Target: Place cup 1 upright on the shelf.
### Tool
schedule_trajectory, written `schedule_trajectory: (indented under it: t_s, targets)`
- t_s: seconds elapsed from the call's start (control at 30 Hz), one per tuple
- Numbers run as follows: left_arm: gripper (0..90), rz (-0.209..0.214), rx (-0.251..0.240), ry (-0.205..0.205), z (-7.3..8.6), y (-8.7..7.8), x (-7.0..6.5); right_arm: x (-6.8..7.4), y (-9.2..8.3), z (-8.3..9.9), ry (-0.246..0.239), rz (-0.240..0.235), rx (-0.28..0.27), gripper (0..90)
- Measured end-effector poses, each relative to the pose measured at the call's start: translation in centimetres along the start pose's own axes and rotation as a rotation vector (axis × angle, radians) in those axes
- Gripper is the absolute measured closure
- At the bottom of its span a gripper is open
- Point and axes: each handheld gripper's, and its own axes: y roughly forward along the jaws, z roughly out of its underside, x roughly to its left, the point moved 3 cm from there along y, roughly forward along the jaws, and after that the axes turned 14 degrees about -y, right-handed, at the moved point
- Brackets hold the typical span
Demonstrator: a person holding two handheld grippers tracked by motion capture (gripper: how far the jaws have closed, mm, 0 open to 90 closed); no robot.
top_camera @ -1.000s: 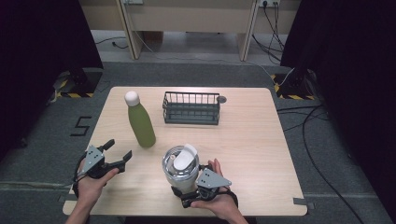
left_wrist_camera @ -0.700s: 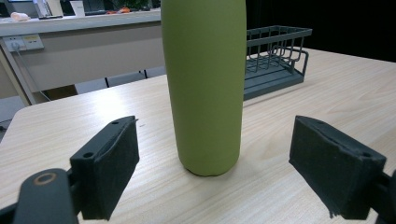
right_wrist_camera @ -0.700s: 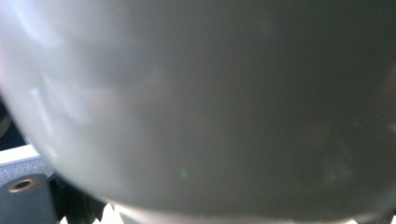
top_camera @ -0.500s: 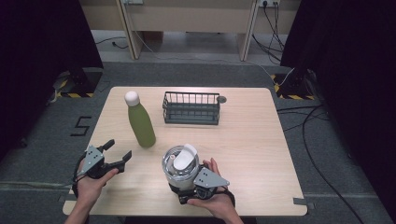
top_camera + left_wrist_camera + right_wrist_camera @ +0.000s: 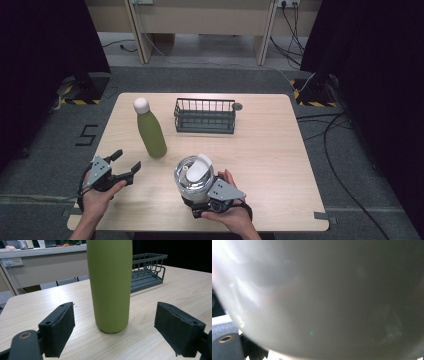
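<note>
Hands at the near edge of a pale wooden table (image 5: 280, 165) work two grippers. Nearest the camera, the right gripper (image 5: 200, 202) is clamped on a steel tumbler (image 5: 194, 177) with a white flip lid, the cup standing upright close to the front edge, slightly right of centre; in the right gripper view its pale curved wall (image 5: 324, 295) sits pressed up against the lens. To the left, the left gripper (image 5: 122, 162) is held low over the tabletop with its jaws spread wide and nothing between them. In the left gripper view the two black pads (image 5: 58, 327) stand well apart, framing a green bottle (image 5: 110, 285) just ahead without touching it. That bottle (image 5: 150, 130), capped in white, stands upright left of centre. Farther back, a dark wire basket (image 5: 205, 116) sits near the far edge, well apart from both bottle and tumbler, with a small round grey object (image 5: 237, 106) just beside its right end.
</note>
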Motion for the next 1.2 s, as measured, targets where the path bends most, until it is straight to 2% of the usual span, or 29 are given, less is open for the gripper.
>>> schedule_trajectory:
  t_s: [0.13, 0.53, 0.67, 1.0, 1.13, 1.2]
  targets:
    - [15.8, -0.004, -0.003, -0.004, 0.0, 0.0, 0.1, -0.5, -0.2, -0.2, 0.016, 0.006, -0.005, 10.4]
    - [15.6, -0.008, -0.007, -0.011, 0.0, 0.0, 0.1, -3.0, -1.2, -1.7, 0.012, 0.095, -0.027, 10.4]
    - [15.6, -0.009, -0.007, -0.011, 0.0, 0.0, 0.1, -4.4, -1.7, -2.1, 0.013, 0.146, -0.028, 10.4]
    - [15.6, -0.007, -0.006, -0.015, 0.1, 0.1, 0.0, -6.2, -2.3, -2.3, 0.025, 0.227, -0.018, 10.4]
    - [15.6, -0.008, -0.004, -0.015, 0.1, 0.1, 0.0, -7.4, -2.7, -2.4, 0.031, 0.281, -0.009, 10.4]
    - [15.7, -0.008, -0.003, -0.015, 0.1, 0.1, 0.0, -7.5, -2.7, -2.5, 0.033, 0.286, -0.008, 10.4]
